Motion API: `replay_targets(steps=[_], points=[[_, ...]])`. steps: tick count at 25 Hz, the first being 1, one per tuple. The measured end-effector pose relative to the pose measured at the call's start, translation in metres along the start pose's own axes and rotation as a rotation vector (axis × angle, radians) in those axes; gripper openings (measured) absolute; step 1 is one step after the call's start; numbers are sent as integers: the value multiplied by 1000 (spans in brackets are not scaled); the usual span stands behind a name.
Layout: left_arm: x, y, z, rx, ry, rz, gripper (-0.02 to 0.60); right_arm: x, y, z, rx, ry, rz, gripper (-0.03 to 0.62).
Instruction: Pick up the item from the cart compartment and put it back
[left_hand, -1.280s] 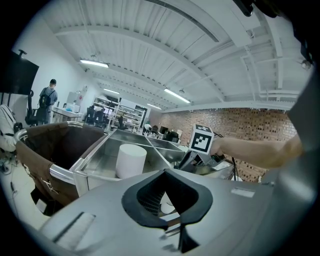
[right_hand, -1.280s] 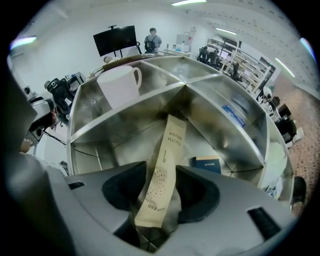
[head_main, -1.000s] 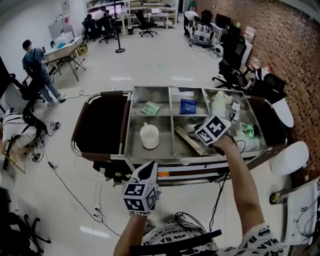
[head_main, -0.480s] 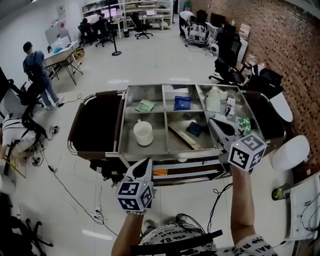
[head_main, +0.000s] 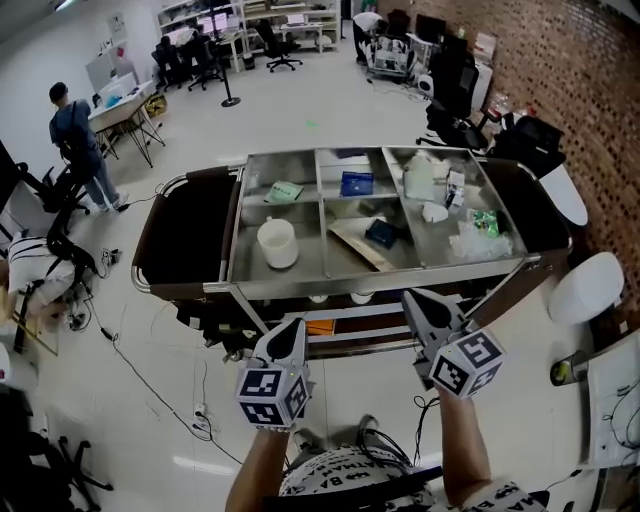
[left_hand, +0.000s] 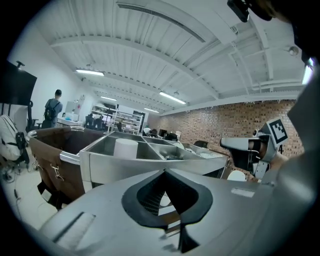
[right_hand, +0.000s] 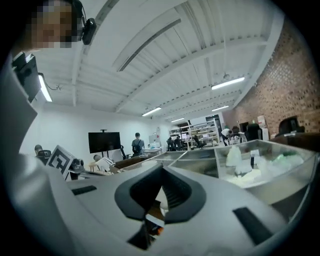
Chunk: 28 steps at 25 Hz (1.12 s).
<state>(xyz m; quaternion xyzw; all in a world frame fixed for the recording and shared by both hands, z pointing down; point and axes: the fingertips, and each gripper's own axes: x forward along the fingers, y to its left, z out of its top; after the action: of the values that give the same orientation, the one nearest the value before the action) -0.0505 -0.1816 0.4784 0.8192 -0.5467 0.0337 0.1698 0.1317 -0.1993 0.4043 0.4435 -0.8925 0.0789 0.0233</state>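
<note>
Withdrawn since the earlier frames, the right claw (head_main: 414, 300) had left the cart's near middle compartment and hung in front of the cart's (head_main: 330, 284) near rail, clear of it. The cart itself, the largest object, stood on the pale floor (head_main: 330, 120), with a steel tray of six compartments and a brown side bin (head_main: 190, 235) at its left end. A person (head_main: 75, 125) stood well beyond the cart's left end, beside a desk (head_main: 125, 100).

The left claw (head_main: 294, 328) was also on the near side of the cart, apart from the rail and to the left of the right claw. Each gripper view showed that claw's two jaws pressed together with nothing between them.

Within the cart, a white cup (head_main: 277, 243) stood upright in the near left compartment. A brown flat sheet (head_main: 350, 245) lay in the near middle compartment, and the dark blue packet (head_main: 384, 233) rested there at the sheet's right, touching it; no claw touched it. Clear bags (head_main: 470, 240) filled the near right compartment. A white bottle (head_main: 420, 178) stood in the far right compartment, a blue packet (head_main: 356, 183) lay in the far middle one, and a green packet (head_main: 284, 191) lay in the far left one.
</note>
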Motion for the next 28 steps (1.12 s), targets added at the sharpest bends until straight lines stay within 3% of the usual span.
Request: replay_targets(steps=[5,9,28], points=[[-10,-9,-20,-10,12,-2,-3,-12,13,-57,108,39,-23,-3],[-14,-14,-24,-5,13,-1,-3,-15,23,-82,95,92,-33,-2],[-18,-23,-13,14,-16,-8,-3,-19,30,-68,68,91,-15,-2]])
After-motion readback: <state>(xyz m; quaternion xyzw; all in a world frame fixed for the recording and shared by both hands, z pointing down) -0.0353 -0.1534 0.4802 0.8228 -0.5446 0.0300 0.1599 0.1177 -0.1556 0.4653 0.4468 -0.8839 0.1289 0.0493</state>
